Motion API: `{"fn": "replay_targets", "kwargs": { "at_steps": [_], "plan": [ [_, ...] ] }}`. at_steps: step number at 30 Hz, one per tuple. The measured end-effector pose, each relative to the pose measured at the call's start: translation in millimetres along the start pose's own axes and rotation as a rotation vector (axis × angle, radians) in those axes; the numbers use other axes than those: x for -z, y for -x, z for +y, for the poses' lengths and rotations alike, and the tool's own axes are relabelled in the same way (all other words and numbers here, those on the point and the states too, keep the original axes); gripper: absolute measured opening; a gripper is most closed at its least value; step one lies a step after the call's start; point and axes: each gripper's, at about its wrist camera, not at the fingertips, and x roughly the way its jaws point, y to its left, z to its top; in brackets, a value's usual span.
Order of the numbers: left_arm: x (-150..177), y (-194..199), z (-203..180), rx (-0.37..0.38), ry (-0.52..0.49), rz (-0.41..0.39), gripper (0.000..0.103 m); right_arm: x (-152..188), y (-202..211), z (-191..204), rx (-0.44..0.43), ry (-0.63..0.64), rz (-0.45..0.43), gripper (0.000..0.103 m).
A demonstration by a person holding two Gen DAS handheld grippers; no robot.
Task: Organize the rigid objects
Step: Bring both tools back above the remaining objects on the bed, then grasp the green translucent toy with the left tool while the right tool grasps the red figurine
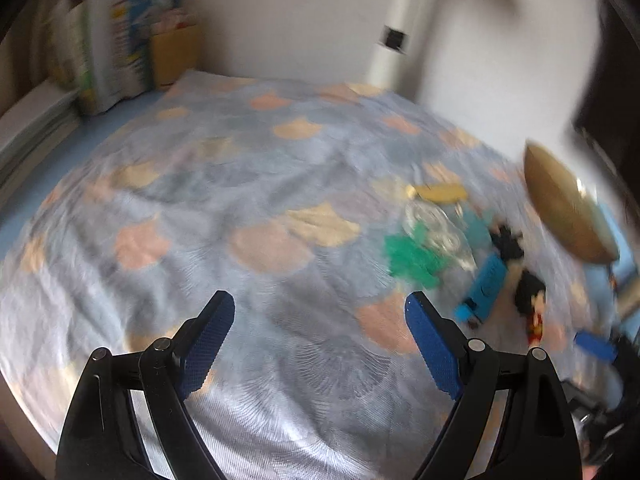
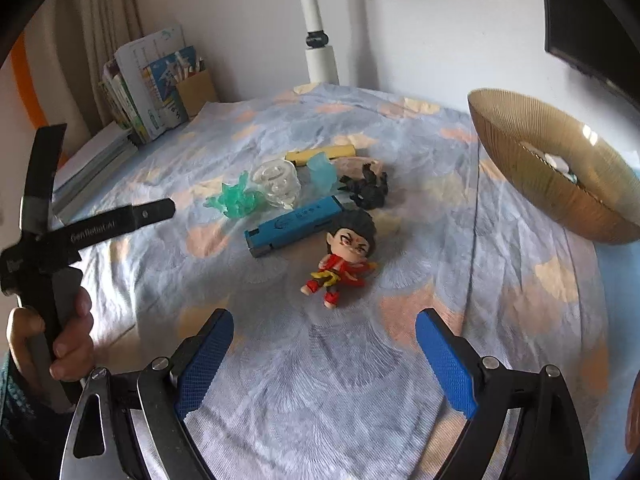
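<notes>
Across the patterned bedspread, a red figurine, blue case, and clear and green pieces lie clustered near the ribbed bowl, likely their destination. Both grippers, right gripper and left gripper, tilt downward, jaws apart and empty.

A table covered by a grey-blue cloth with peach and cream patches fills both views. At centre of the right wrist view lie a red-suited, black-haired figurine, a blue rectangular case, a clear plastic piece, green translucent shards, a black spiky piece and a yellow bar. A ribbed amber bowl sits at right; books stand upper left.
</notes>
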Motion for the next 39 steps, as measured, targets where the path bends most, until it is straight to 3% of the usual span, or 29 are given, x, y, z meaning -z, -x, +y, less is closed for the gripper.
{"fn": "replay_targets", "kwargs": {
  "at_steps": [7,8,9,11,13,17,20,22,25,27,31,35,39],
  "plan": [
    [-24,-17,-39,0.072,-0.118,0.043,0.085,-28,-3,8,0.064,0.061,0.069,0.092],
    [-25,-21,-43,0.068,-0.13,0.05,0.081,-30,-5,9,0.074,0.068,0.068,0.091],
    [-26,-26,-46,0.067,-0.142,0.057,0.078,-34,-10,11,0.095,0.076,0.074,0.089],
    [-27,-37,-50,0.071,-0.154,0.081,0.071,-39,-21,12,0.143,0.089,0.096,0.069],
    [-26,-44,-50,0.086,-0.152,0.103,0.067,-43,-33,10,0.166,0.087,0.123,0.068],
    [-24,-47,-49,0.093,-0.154,0.096,0.063,-45,-47,-4,0.137,0.02,0.151,0.062],
    [-23,-48,-51,0.112,-0.162,0.085,0.046,-46,-53,-7,0.131,0.01,0.156,0.053],
    [-23,-47,-51,0.114,-0.164,0.081,0.045,-45,-55,-6,0.143,0.015,0.146,0.051],
    [-22,-37,-48,0.119,-0.151,0.043,0.045,-43,-55,2,0.147,0.046,0.124,0.038],
    [-20,-29,-40,0.129,-0.117,0.027,0.045,-40,-50,7,0.14,0.073,0.113,0.038],
    [-11,-13,-22,0.075,-0.065,-0.01,0.045,-25,-29,21,0.045,0.177,0.091,0.031],
    [-4,-11,-4,0.049,-0.009,-0.014,0.045,0,-9,34,-0.002,0.313,0.102,0.031],
    [-2,-8,4,0.051,0.028,-0.041,0.045,8,-7,32,0.003,0.298,0.136,0.031]
  ]
}}
